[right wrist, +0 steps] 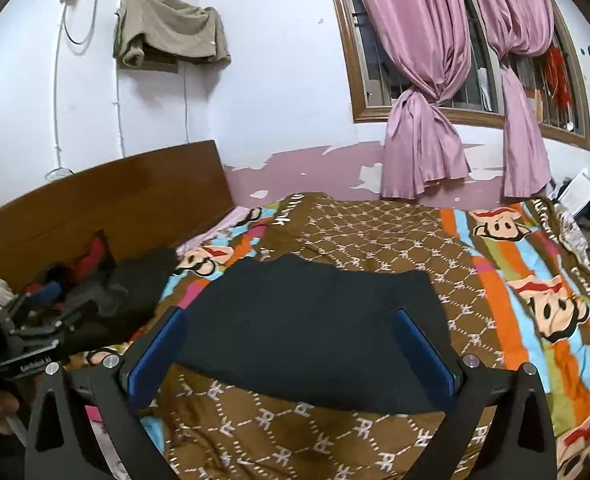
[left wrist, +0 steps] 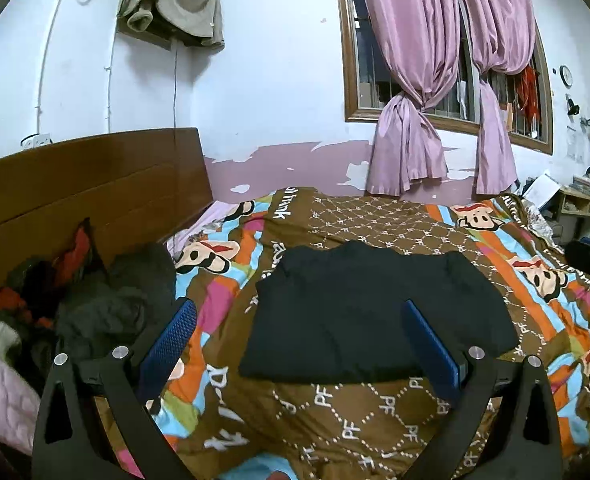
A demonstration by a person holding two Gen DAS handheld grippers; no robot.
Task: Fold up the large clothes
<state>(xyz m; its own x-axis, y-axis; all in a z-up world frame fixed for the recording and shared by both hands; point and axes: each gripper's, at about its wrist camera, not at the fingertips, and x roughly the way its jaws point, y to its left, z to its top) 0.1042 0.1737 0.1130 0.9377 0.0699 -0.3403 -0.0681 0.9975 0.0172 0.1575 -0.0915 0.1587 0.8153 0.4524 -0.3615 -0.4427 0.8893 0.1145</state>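
While both claws gape, folded black garment (left wrist: 375, 312) lies mid-quilt (left wrist: 375, 420).

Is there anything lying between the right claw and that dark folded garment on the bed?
Nothing but bedspread. In the right wrist view, the open right claw hangs above the black garment, with only the brown patterned quilt showing before its near edge.

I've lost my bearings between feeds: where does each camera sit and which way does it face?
Left wrist: rides the left tongs, facing across the bed toward the window; both open blue fingers show.
Right wrist: rides the right tongs, same heading; open fingers show, left tongs at its left edge.
Shared: black garment, brown quilt, headboard, pink curtains.
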